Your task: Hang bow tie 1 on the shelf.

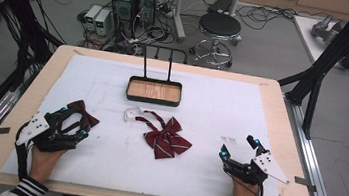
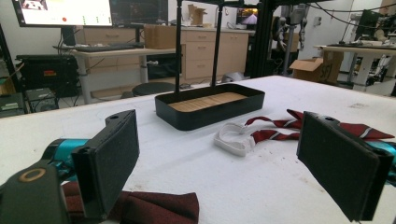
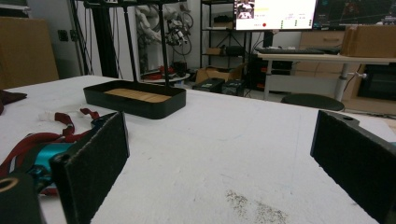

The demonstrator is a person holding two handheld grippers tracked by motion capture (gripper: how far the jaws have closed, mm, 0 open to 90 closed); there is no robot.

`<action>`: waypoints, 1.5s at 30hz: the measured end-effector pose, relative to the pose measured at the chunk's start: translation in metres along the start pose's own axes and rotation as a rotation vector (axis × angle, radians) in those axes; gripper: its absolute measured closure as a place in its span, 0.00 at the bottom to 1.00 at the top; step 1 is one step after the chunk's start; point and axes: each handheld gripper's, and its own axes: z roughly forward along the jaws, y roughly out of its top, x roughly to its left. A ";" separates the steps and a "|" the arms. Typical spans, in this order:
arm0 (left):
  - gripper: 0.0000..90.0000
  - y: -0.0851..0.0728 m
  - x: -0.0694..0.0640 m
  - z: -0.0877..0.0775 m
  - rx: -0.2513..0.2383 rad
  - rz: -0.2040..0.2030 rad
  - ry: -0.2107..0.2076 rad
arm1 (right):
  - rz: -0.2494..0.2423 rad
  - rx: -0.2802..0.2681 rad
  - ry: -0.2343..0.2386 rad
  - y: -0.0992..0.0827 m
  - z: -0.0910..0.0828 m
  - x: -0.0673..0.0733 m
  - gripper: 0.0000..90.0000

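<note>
- Left hand-held gripper [image 1: 72,127]: rests low on the table [image 1: 273,97] at the near left corner, held by the person's left hand [image 1: 44,160]. Its jaws stand spread wide, with nothing pinched between the pads.
- Plain maroon bow tie [image 1: 78,114]: lies directly under and just ahead of the left hand-held gripper. In the left gripper view the dark red fabric [image 2: 154,207] lies beneath the left-side jaw; whether the jaw touches the cloth cannot be told.
- Striped bow tie [image 1: 166,138]: lies flat on the white table cover, between the two hand-held grippers, nearer the left one and ahead of its right-side jaw. Its white strap loop [image 2: 233,137] lies on the side toward the tray.
- Black tray [image 1: 153,98]: stands beyond both hand-held grippers, at the centre of the table, well apart from each. It has a wooden floor and two thin upright posts at its far rim.
- Right hand-held gripper [image 1: 237,148]: rests at the near right of the table, held by the person's right hand [image 1: 242,194]. Its jaws are spread wide, with bare table cover between them [image 3: 219,154].
- Striped bow tie strap [image 3: 65,123]: seen from the right hand-held gripper, lies just beyond its left-side jaw.
</note>
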 end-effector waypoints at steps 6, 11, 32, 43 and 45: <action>0.15 0.000 0.000 0.000 0.002 -0.002 -0.001 | -0.006 0.005 0.001 0.000 0.000 0.001 0.04; 0.15 0.001 0.000 0.001 0.016 -0.004 0.005 | -0.026 -0.005 -0.011 0.000 -0.001 0.002 0.04; 0.15 0.022 0.001 0.012 0.088 0.013 -0.013 | -0.008 -0.001 -0.006 0.000 -0.001 0.002 0.04; 0.15 0.067 -0.013 0.046 0.163 0.122 -0.102 | -0.004 0.005 -0.009 0.000 -0.001 0.002 0.04; 0.15 0.070 -0.015 0.050 0.169 0.135 -0.113 | -0.006 0.004 -0.008 0.000 -0.001 0.002 0.04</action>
